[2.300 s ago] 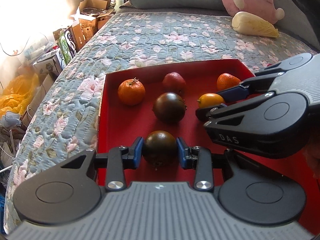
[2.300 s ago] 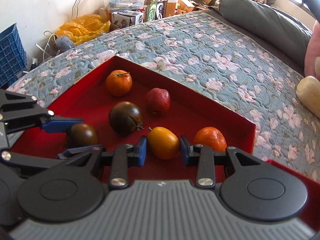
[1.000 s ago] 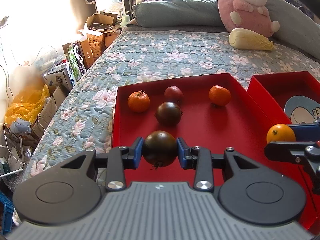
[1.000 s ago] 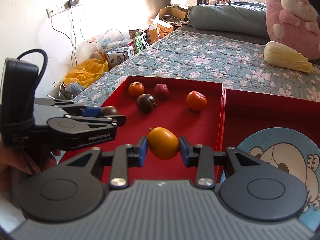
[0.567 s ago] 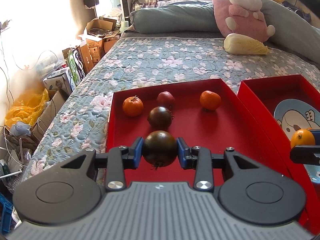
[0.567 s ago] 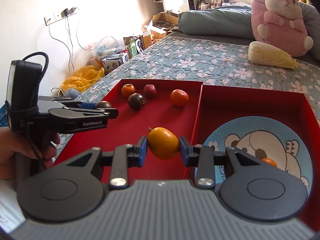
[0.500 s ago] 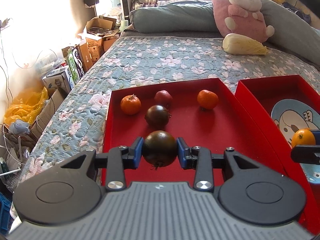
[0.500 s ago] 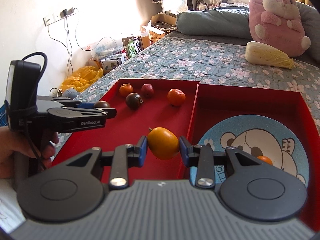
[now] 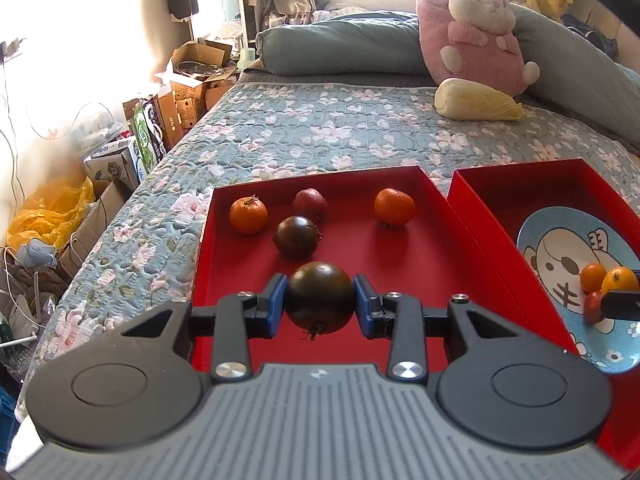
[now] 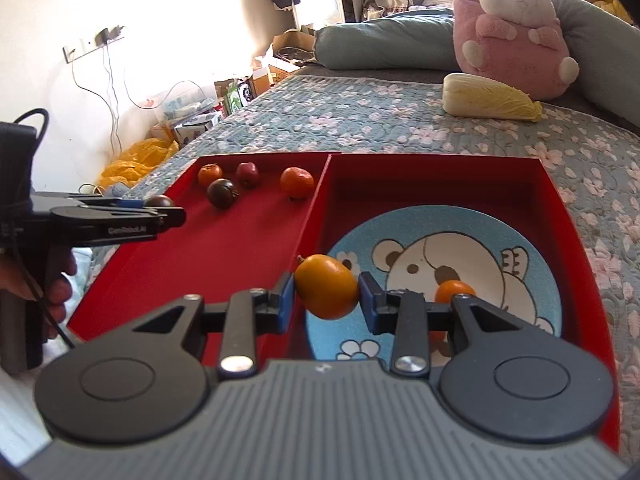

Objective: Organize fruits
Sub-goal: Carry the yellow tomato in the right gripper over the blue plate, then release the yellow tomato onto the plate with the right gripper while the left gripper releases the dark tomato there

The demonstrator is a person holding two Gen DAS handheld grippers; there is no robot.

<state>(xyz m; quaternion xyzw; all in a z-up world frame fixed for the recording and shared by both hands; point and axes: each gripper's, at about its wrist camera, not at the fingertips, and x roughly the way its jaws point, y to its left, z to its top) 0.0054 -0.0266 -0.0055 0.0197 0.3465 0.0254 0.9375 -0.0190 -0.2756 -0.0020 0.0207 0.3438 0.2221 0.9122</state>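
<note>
Left gripper (image 9: pixel 320 304) pinches a dark, round tomato (image 9: pixel 319 302) above the near end of the left red cardboard tray (image 9: pixel 408 256). Right gripper (image 10: pixel 326 300) pinches a smooth orange-yellow oval fruit (image 10: pixel 326 286) over the blue bear-print plate (image 10: pixel 532 276) in the right red tray (image 10: pixel 440 176).

Risk: released high, the oval fruit likely rolls, knocking the small orange fruit (image 10: pixel 454 291) already on the plate.

Trays sit on a soft floral quilt (image 9: pixel 320 132), probably unsteady. Cardboard boxes (image 9: pixel 192 80) far left; pink plush toy (image 9: pixel 476 28) far right.
</note>
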